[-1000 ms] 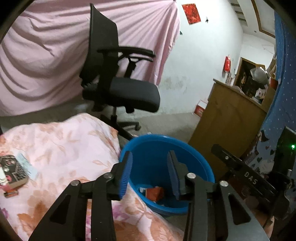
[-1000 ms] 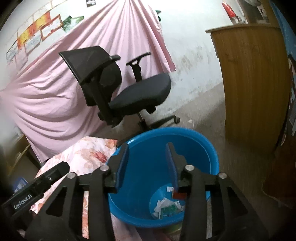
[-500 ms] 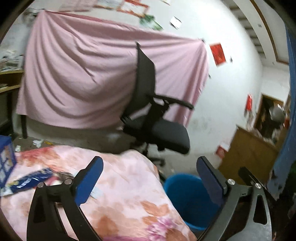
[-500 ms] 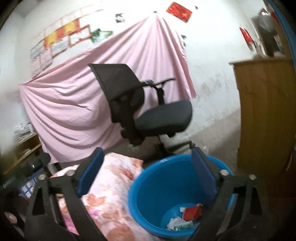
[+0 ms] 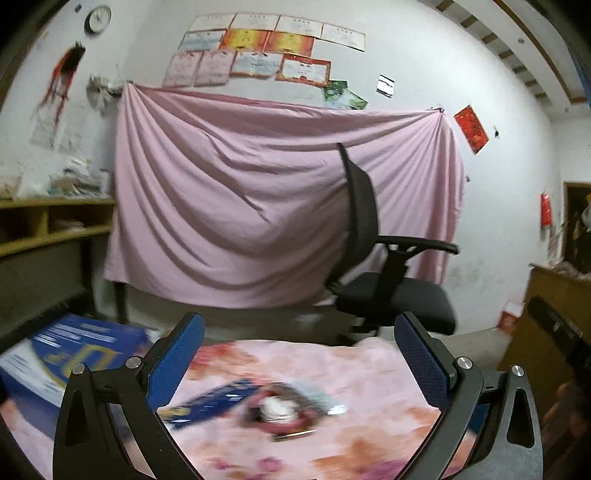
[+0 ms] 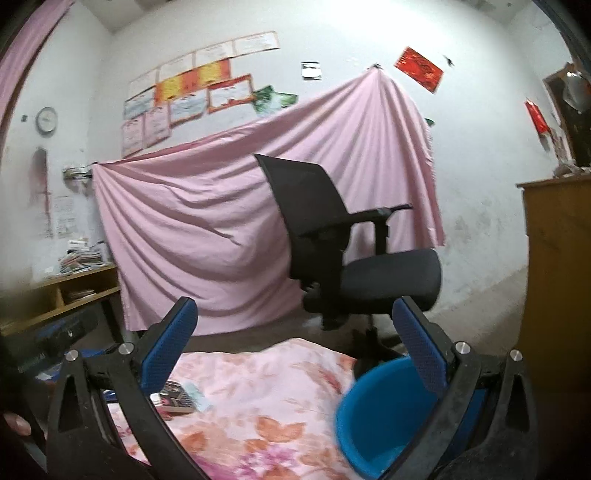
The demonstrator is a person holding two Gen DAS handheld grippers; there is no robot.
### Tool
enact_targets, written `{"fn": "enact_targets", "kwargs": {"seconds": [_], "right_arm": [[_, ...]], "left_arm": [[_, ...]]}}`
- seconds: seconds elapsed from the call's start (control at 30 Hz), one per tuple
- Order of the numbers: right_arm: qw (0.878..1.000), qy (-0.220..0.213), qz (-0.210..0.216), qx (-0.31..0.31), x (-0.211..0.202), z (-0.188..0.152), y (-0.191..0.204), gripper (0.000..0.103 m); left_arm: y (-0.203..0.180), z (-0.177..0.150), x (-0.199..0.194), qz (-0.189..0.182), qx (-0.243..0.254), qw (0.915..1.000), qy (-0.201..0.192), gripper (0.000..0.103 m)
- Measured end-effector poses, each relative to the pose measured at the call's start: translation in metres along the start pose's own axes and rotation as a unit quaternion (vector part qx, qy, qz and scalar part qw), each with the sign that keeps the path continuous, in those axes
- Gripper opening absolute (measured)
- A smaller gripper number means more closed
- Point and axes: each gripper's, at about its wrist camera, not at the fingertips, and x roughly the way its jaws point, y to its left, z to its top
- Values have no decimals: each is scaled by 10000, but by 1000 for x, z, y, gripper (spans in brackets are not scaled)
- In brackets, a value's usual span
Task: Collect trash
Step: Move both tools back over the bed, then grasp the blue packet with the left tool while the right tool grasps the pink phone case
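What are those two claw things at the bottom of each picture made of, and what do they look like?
Each is a hand-held gripper: the left gripper and the right gripper look the same. Both have two black, angular arms with triangular cut-outs and silver round bolt heads at the joints. The fingers carry blue textured pads on their inner faces. No cables or readable markings show on them.

One black office chair (image 5: pixel 373 273) stands in front of one pink sheet (image 5: pixel 258 206) hung on the wall. One blue bucket (image 6: pixel 384 410) sits beside one flowered pink cloth (image 6: pixel 258 398). One round wall clock (image 5: pixel 98 19) hangs high up, and one blue printed box (image 5: pixel 70 356) lies at the cloth's far left. Two grippers show, left (image 5: pixel 299 354) and right (image 6: pixel 295 343), each with two blue-padded fingers spread wide. About nine certificates (image 5: pixel 269 51) are pinned above the sheet; blur hides the count of small items on the cloth.
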Motion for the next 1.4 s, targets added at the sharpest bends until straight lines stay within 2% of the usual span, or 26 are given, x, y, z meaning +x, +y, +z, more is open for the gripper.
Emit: {"fn": "enact_targets", "kwargs": {"seconds": [0.17, 0.43, 0.63, 0.77, 0.9, 1.0, 1.17, 1.3, 1.4], "right_arm": [[9994, 80, 282, -187, 6, -4, 28, 103], [9952, 748, 585, -223, 38, -22, 54, 103], [9880, 1393, 629, -203, 59, -39, 56, 103], [9812, 1798, 648, -266, 71, -47, 60, 103], [9658, 2448, 727, -450, 88, -64, 69, 103], [9510, 2910, 814, -655, 98, -80, 80, 98], [9370, 3237, 992, -856, 106, -91, 96, 93], [9281, 3408, 1158, -954, 111, -98, 109, 91], [9232, 3479, 1273, -1021, 116, -101, 120, 89]], "left_arm": [[25, -16, -1, 235, 124, 9996, 108, 101], [39, -42, 8, 44, 634, 9954, 721, 101], [29, -68, 34, 177, 1210, 9821, 1432, 101], [27, -78, 49, 255, 1313, 9751, 1767, 100], [27, -85, 61, 358, 1391, 9694, 1991, 93], [27, -89, 70, 483, 1444, 9632, 2216, 80], [31, -96, 80, 585, 1523, 9548, 2484, 74], [39, -99, 86, 589, 1529, 9506, 2636, 63], [41, -101, 87, 602, 1631, 9478, 2672, 62]]}}
